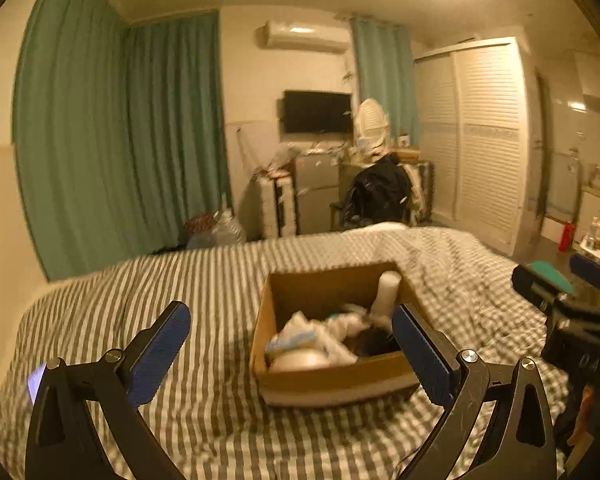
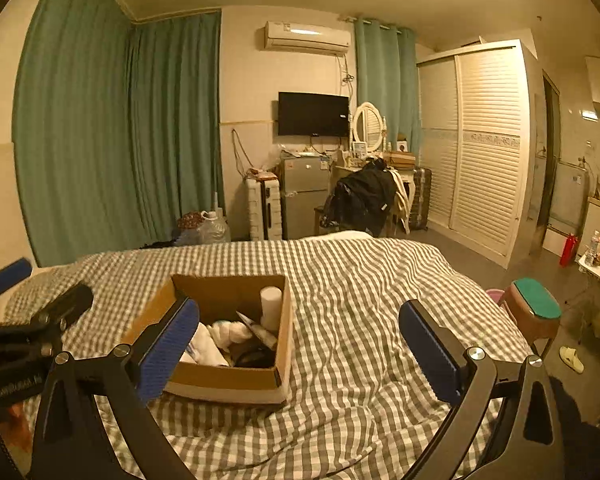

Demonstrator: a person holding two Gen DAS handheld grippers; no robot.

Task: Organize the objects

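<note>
An open cardboard box (image 1: 284, 376) (image 2: 224, 378) sits on the grey checked bed cover (image 1: 204, 280) (image 2: 352, 292). Inside it are a white upright bottle (image 1: 388, 292) (image 2: 271, 304), crumpled white cloth (image 1: 324, 332) (image 2: 228, 330) and a dark item (image 2: 256, 356). My left gripper (image 1: 292, 316) is open and empty, held above the bed with the box between and beyond its fingers. My right gripper (image 2: 300, 312) is open and empty, to the right of the box; it also shows at the right edge of the left wrist view (image 1: 556, 276). The left gripper shows at the left edge of the right wrist view (image 2: 44, 284).
Beyond the bed stand green curtains (image 2: 120, 140), a small fridge (image 2: 304, 196), a chair with a black jacket (image 2: 364, 196), a wall TV (image 2: 314, 114) and a white louvred wardrobe (image 2: 484, 148). A stool with a green top (image 2: 536, 304) stands right of the bed.
</note>
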